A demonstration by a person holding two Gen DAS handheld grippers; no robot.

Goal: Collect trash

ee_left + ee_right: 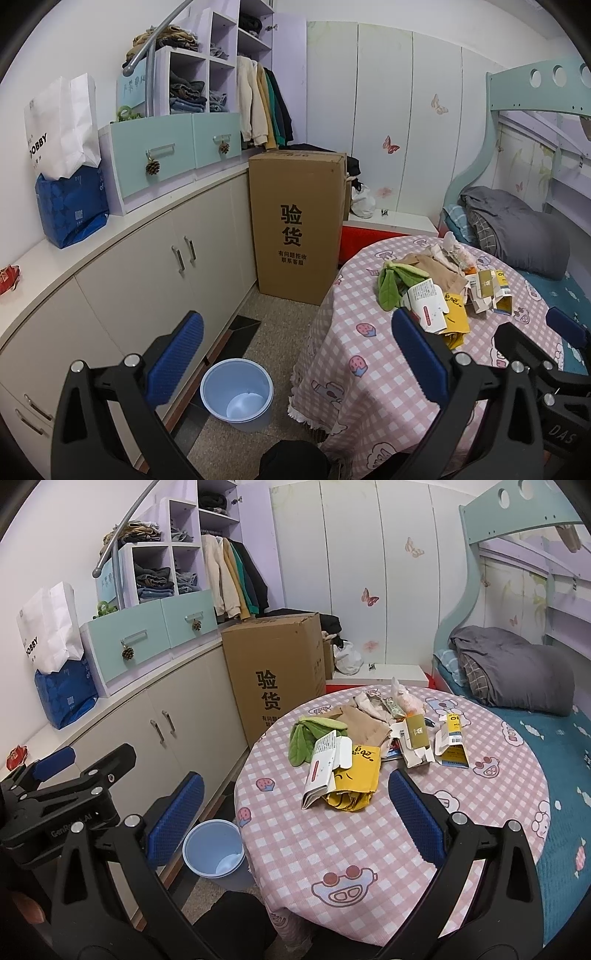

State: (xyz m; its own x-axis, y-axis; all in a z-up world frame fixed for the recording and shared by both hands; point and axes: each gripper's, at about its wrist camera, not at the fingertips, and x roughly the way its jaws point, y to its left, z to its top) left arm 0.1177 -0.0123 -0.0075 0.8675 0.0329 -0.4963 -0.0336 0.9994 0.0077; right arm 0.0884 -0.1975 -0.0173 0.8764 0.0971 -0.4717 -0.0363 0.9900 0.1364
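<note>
Trash (343,771) lies heaped on the pink checked tabletop (369,849), white carton's long axis pointing toward both gaping, empty grippers; blue bin (236,393) on floor.

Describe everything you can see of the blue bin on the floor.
The bin is a light blue, round, open-topped bucket, seemingly plastic, with smooth walls and a rolled rim. It stands upright on the speckled floor, between the cream cabinet and the draped edge of the pink checked tablecloth. Its pale bottom shows and nothing lies inside. No gripper touches it.
</note>
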